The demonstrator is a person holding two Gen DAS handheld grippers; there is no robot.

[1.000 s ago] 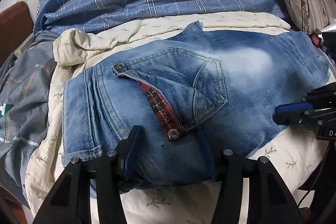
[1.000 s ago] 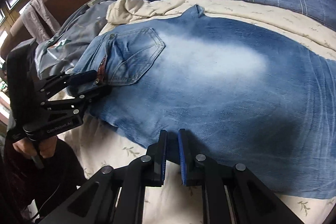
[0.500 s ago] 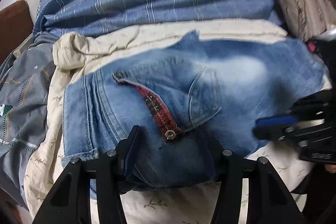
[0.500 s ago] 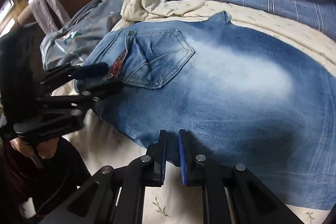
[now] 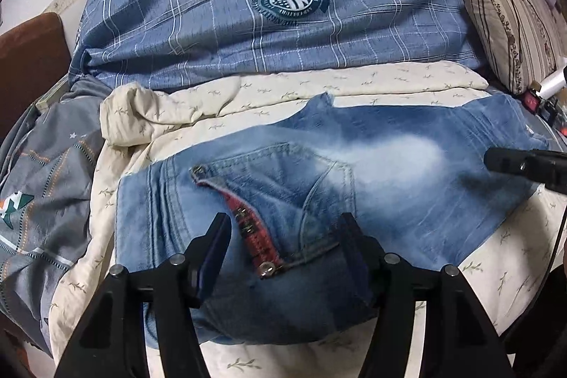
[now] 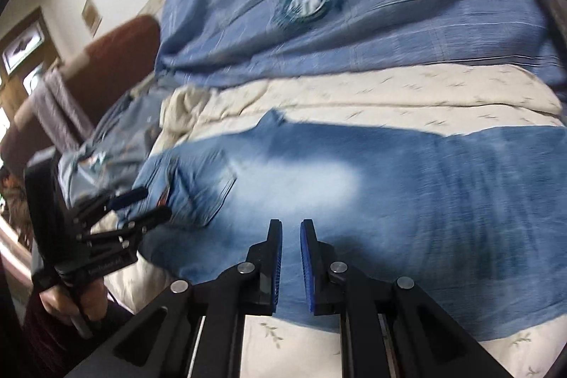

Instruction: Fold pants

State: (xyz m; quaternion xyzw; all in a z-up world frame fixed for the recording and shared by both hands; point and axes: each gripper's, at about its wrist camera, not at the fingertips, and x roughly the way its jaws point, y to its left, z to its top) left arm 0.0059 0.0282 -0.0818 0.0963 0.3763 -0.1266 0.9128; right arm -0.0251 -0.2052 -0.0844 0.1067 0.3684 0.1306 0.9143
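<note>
We worked over a bed (image 5: 407, 77) whose cream sprigged sheet lay under everything, with a blue plaid quilt (image 5: 212, 9) heaped at the far side and a striped pillow (image 5: 510, 38) at the far right. The jeans (image 5: 407, 172) lay flat across the sheet in front of us, waistband end to the left, legs running off to the right, already doubled leg over leg as far as we could judge. Denim of that weight is soft but heavy and holds a crease; we judged it best taken at the thick seamed edges, the waistband or the hem, where a tool can bite without the cloth slipping out.

Our left tool (image 5: 283, 236) sat at the near edge of the waistband with its fingers spread wide, straddling the back pocket (image 5: 294, 179) and its red plaid flap (image 5: 253, 236), gripping nothing. Our right tool (image 6: 290, 238) hovered over the thigh with only a narrow gap between its blue pads, and no cloth showed between them.

Against half a second earlier, the right tool had moved in from the near edge to over the denim, and its view had swung up and blurred. The left tool had edged forward over the pocket, jaws as wide as before.
</note>
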